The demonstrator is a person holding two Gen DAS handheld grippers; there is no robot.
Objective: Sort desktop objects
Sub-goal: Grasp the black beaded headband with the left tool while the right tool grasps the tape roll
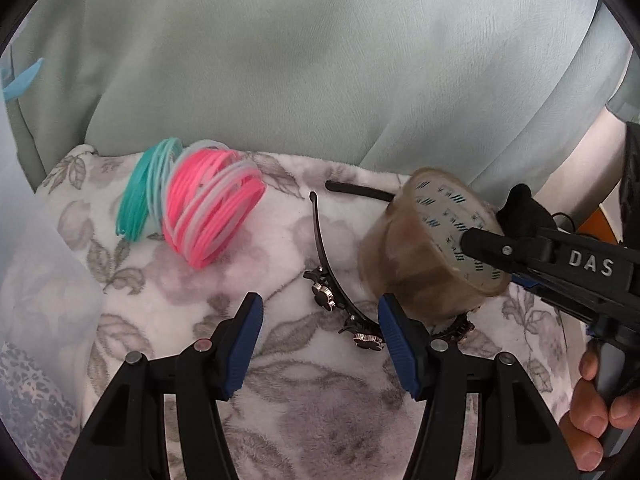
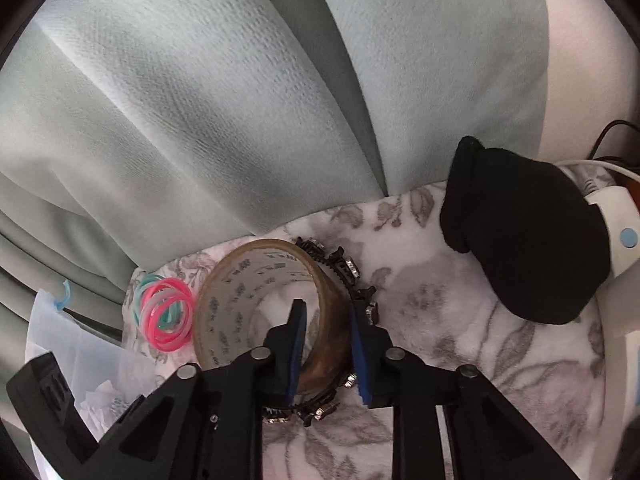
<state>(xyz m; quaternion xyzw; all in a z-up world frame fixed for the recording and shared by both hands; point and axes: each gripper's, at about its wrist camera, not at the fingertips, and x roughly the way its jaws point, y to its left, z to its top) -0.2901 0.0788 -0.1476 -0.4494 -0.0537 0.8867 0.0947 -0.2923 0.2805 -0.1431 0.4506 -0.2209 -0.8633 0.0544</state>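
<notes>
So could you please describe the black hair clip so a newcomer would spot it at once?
On the floral blanket, look between the pink and teal coil and the brown tape roll. The hair clip is the thin, curved black strip there, alone in carrying shiny metal studs.

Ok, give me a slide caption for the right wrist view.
Right gripper clamps the tape roll's wall over a black hair clip on the floral blanket.

Left claw (image 1: pixel 320 344) jaws apart, nothing between; right claw (image 2: pixel 328 344) clamped, tilted downward.
</notes>
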